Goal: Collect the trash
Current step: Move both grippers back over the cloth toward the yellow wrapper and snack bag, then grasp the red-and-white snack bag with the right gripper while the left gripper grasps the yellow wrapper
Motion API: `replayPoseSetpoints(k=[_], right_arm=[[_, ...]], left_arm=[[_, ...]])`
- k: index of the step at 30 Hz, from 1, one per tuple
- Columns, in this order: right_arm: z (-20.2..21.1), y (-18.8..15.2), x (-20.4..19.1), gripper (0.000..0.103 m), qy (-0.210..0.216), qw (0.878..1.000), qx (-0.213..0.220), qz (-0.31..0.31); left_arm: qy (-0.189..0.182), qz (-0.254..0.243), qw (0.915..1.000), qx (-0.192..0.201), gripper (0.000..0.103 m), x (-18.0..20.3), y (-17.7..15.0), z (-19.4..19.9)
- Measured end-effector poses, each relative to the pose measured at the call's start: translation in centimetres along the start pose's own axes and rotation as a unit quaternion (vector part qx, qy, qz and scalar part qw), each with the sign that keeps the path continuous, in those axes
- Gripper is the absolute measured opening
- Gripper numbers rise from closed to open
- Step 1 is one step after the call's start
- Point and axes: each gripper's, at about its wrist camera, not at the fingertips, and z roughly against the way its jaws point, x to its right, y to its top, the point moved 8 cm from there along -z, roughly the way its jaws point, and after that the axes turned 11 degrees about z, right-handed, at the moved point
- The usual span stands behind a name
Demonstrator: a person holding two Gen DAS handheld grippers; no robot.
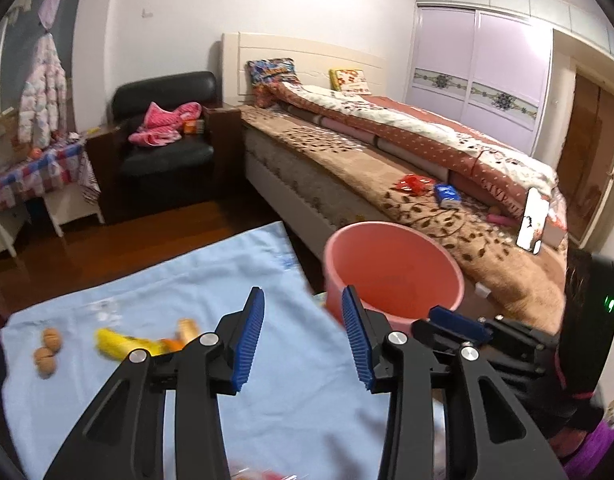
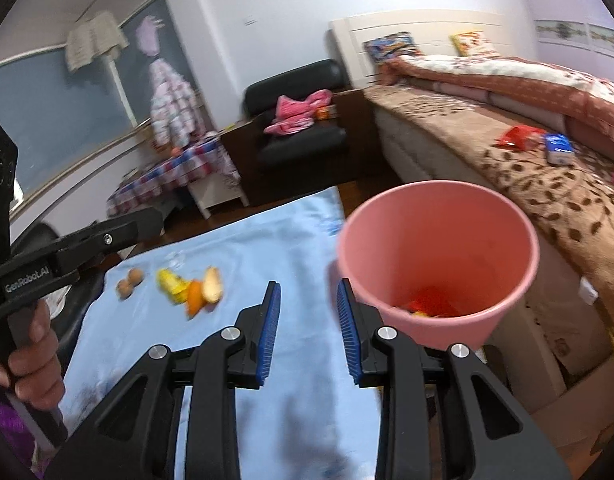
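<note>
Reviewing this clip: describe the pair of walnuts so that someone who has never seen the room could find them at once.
Start at the light blue cloth spread in front of the bed, with the pink bucket at its right edge. A row of scraps lies across the cloth; the walnuts are at its left end, beside the yellow banana peel. They are the only round, brown, wrinkled pieces there, two lying close together.

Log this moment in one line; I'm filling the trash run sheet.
left tongs: open, empty | right tongs: open, empty | pink bin: red wrapper inside | blue cloth: peels, walnuts left
</note>
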Motion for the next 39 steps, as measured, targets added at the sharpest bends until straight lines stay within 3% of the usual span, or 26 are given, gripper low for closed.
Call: replayPoseSetpoints(k=[4,11,20,24,36,37,38,39], right_arm=[[-0.4,-0.5,-2.2,0.03,0.033,0.999,-0.014,0.006],[-1.4,-2.2,-6.1,0.03,0.1,0.993,-0.054,0.016],[-3.7,-5.2,-11.5,0.03,0.182,0.973,-0.135,0.046],[-4.7,-6.4,-12.4,0.039,0.201,0.965,-0.163,0.042],[-7.2,-9.1,-14.0,0.04,0.216,0.951,-0.216,0.054],[-7.3,-9.1,-13.9,0.037,0.219,0.95,-0.216,0.051],[-7.3,-9.1,-13.9,0.026,0.221,0.95,-0.215,0.05],[-7.3,-9.1,-13.9,0.026,0.225,0.949,-0.214,0.05]], left_arm=[[0.03,0.001,0.9995,0.0,0.04,-3.2,-1.4,2.1],[0.073,0.051,0.9959,-0.015,0.04,-9.3,-4.5,4.6],[0.101,0.098,0.9898,-0.024,0.04,-13.9,-7.0,5.9],[0.106,0.109,0.988,-0.026,0.04,-14.8,-7.4,5.8],[0.107,0.168,0.9787,-0.052,0.04,-17.8,-8.6,3.0],[0.106,0.172,0.9779,-0.052,0.04,-18.0,-8.6,2.6],[0.106,0.177,0.9771,-0.053,0.04,-18.2,-8.5,2.3],[0.106,0.182,0.9762,-0.053,0.04,-18.4,-8.4,1.8]])
